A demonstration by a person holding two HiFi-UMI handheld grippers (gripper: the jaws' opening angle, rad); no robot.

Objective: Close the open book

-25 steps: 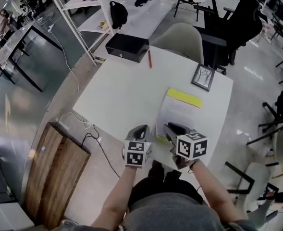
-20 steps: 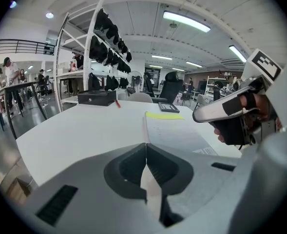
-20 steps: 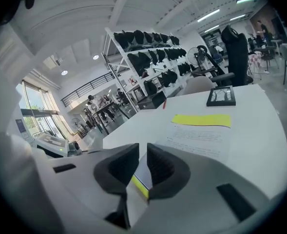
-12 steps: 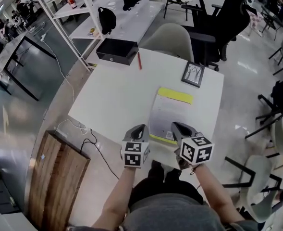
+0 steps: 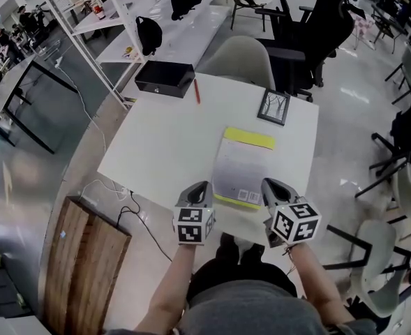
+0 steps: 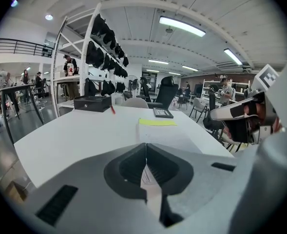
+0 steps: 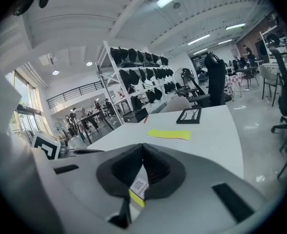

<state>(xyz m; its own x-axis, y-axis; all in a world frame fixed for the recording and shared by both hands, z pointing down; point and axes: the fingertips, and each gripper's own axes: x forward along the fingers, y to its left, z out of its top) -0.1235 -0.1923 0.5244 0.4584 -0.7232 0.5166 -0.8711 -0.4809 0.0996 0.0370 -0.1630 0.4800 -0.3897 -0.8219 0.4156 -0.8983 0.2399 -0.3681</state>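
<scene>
The left forearm [image 5: 169,285] and right forearm [image 5: 310,281] reach forward from the lower edge of the head view, roughly parallel, each ending behind a marker cube. The left claw [image 5: 203,185] and right claw [image 5: 267,182] sit side by side but apart, both pointing forward and tilted somewhat downward. In each gripper view the two jaws meet tip to tip, fully closed.

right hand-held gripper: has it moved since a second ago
Yes. Against the book, the right hand-held gripper has shifted right: its tip was over the book's near end, now it sits just off the book's near right corner.
</scene>
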